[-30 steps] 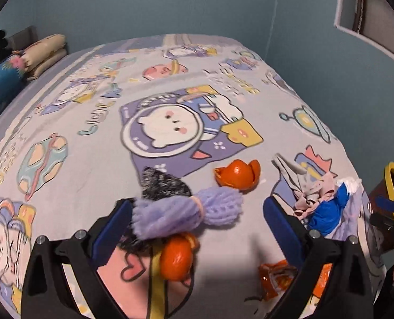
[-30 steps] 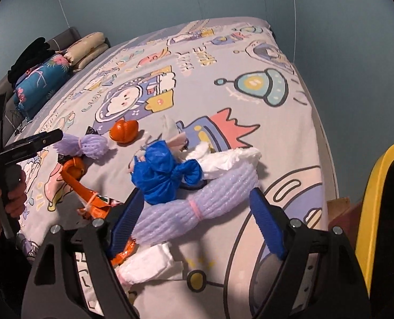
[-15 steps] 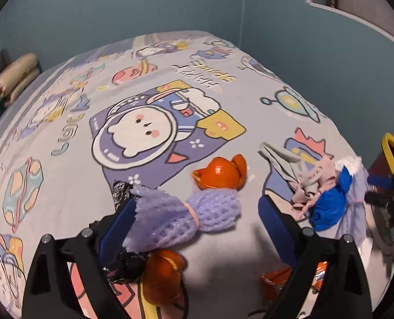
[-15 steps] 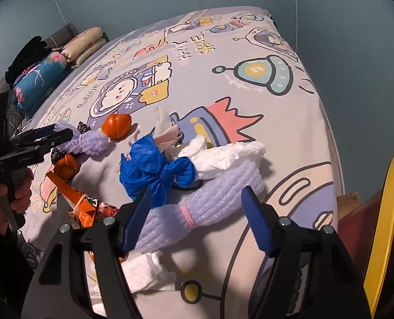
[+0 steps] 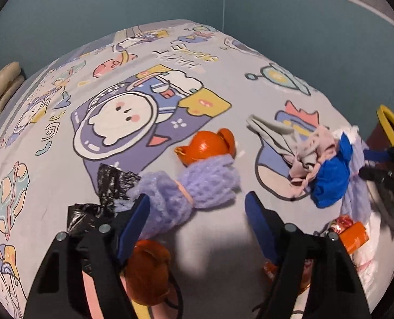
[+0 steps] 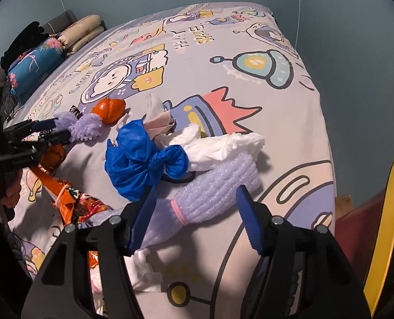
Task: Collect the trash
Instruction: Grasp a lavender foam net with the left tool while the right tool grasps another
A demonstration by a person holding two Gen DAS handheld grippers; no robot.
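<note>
A lilac foam net [image 5: 186, 194] tied with a pink band lies on the bedspread between the pads of my left gripper [image 5: 197, 220]. Its jaws are closing; the left pad is at the net's side and the right pad stands apart. A longer lilac foam net [image 6: 213, 194] lies between the pads of my right gripper [image 6: 195, 212], whose jaws are closing too, with a gap still on the right. In the right wrist view the left gripper [image 6: 51, 133] shows at the smaller net [image 6: 86, 129].
Around the nets lie orange peels [image 5: 207, 146] [image 5: 146, 268], a black bag [image 5: 109, 186], a knotted blue bag [image 6: 141, 159], white tissue [image 6: 223, 143], crumpled paper [image 5: 303, 148] and an orange wrapper [image 6: 64, 194]. A yellow-rimmed bin [image 6: 390, 212] stands off the bed's right edge. Pillows [image 6: 82, 32] lie far left.
My left gripper came down closer over the small foam net and its jaws narrowed. The right gripper's jaws also narrowed around the long net, with little other movement.
</note>
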